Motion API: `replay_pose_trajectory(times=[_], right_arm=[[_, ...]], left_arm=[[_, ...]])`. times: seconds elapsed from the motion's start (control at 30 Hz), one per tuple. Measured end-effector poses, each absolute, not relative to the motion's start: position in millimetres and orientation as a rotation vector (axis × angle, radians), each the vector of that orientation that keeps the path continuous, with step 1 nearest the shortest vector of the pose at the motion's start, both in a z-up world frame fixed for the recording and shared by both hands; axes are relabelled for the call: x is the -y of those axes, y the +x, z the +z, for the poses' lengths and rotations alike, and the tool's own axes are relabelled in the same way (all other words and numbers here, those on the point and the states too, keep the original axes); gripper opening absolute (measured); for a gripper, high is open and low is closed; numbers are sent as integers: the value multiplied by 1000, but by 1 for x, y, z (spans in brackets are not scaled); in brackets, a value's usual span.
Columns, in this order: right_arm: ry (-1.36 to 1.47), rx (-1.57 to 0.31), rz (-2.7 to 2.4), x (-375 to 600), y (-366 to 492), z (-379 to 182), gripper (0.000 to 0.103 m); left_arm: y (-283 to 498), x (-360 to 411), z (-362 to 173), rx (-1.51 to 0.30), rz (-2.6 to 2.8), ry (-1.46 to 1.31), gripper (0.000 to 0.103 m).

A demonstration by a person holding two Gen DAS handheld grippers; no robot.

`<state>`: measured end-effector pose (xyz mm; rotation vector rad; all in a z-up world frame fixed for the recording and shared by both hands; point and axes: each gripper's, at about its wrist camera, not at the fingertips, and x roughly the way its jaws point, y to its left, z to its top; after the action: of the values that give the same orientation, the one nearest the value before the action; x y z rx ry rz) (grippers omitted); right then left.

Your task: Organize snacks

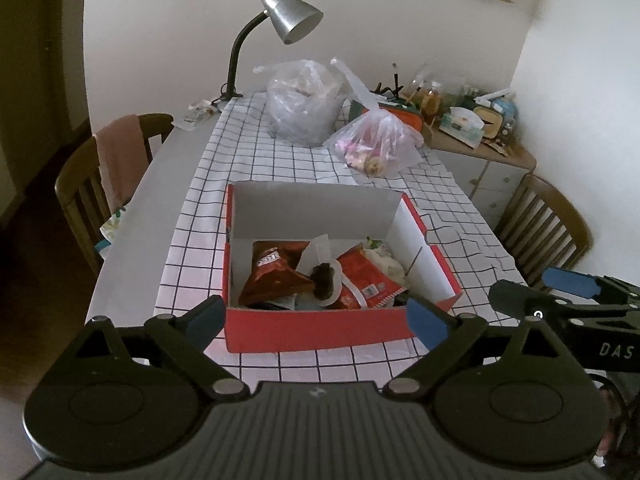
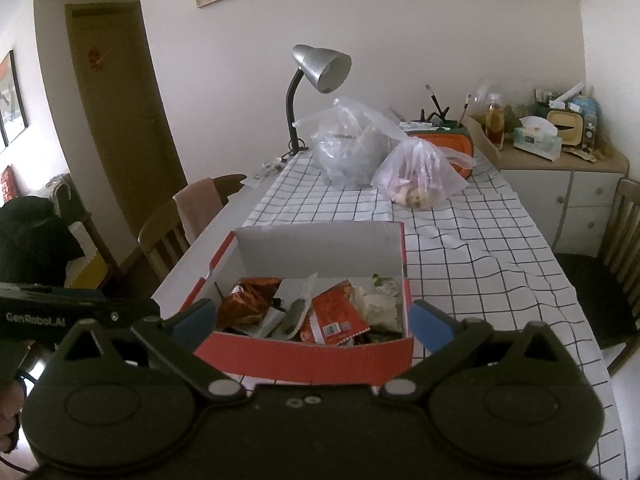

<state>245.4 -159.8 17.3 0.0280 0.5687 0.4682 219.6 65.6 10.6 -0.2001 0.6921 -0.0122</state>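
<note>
both grippers (image 1: 320,316) (image 2: 316,320) spread wide, empty, w/ snack box (image 1: 320,330) just ahead, bags (image 1: 376,144) + lamp (image 1: 292,16) behind.

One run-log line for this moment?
left gripper: open, empty | right gripper: open, empty | red box: holds snack packets | two plastic bags: behind box

I see plain white walls (image 2: 400,40), a silver gooseneck desk lamp (image 2: 320,68), wooden slat-back chairs (image 1: 92,192) and a brown wooden door (image 2: 120,100).

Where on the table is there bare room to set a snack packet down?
Free: checked cloth right of the red box, and the strip between box and the two plastic bags. Crowded: inside the box, and the far end around the bags and lamp.
</note>
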Motion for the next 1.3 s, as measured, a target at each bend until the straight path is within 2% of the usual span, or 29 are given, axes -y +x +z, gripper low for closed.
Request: replay_pose_trajectory(times=[1.3], right_arm=[[17, -553, 481, 156, 240, 30, 103]], left_arm=[[210, -56, 23, -672, 8, -182, 98]])
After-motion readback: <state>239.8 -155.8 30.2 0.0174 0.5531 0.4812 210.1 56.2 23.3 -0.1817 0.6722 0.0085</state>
